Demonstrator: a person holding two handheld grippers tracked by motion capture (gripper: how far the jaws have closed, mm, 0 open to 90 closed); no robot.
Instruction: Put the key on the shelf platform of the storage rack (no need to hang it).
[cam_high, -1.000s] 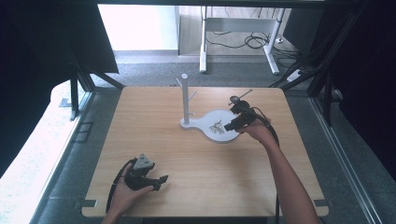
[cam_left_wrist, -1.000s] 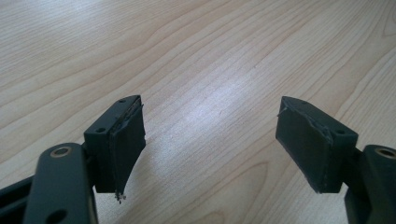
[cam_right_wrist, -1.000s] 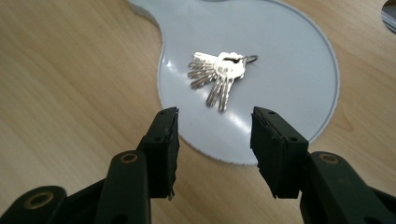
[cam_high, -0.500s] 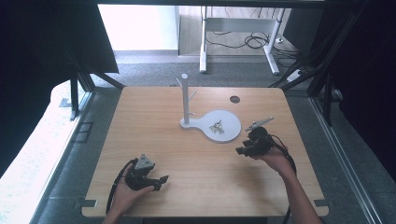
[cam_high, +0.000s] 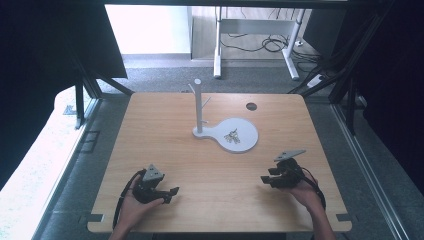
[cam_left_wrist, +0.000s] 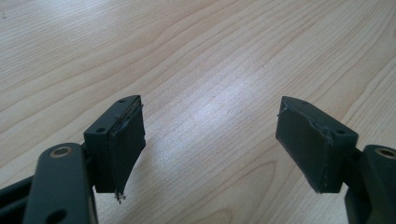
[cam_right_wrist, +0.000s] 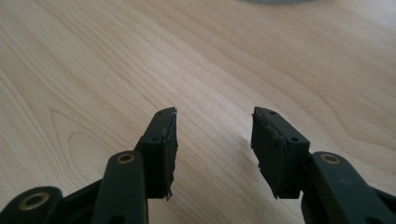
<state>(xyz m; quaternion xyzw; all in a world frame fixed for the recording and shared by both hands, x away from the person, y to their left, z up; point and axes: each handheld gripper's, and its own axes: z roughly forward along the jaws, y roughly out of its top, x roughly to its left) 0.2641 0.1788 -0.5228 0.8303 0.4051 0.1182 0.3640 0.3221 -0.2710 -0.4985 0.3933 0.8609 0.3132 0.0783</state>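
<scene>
A white stand (cam_high: 198, 107) with an upright post and side pegs rises from a round white base plate (cam_high: 246, 137) at the table's middle. A small bunch of metal keys (cam_high: 231, 136) lies on that plate. My left gripper (cam_high: 170, 193) rests low at the front left of the wooden table (cam_high: 165, 130), open, with bare wood between its pads (cam_left_wrist: 126, 140). At the front right my right gripper (cam_high: 265, 177) is also open, empty, close over the wood (cam_right_wrist: 215, 140). A sliver of the white plate (cam_right_wrist: 275, 1) shows at the top edge of the right gripper view.
A dark round hole (cam_high: 251, 106) sits in the tabletop behind the plate. Black frame struts (cam_high: 85, 80) flank the table on both sides. A white desk frame (cam_high: 255, 30) with cables stands on the floor beyond the far edge.
My right gripper has pulled back from the keys on the plate toward the front right of the table, empty. The keys stay on the plate. The left gripper has not moved.
</scene>
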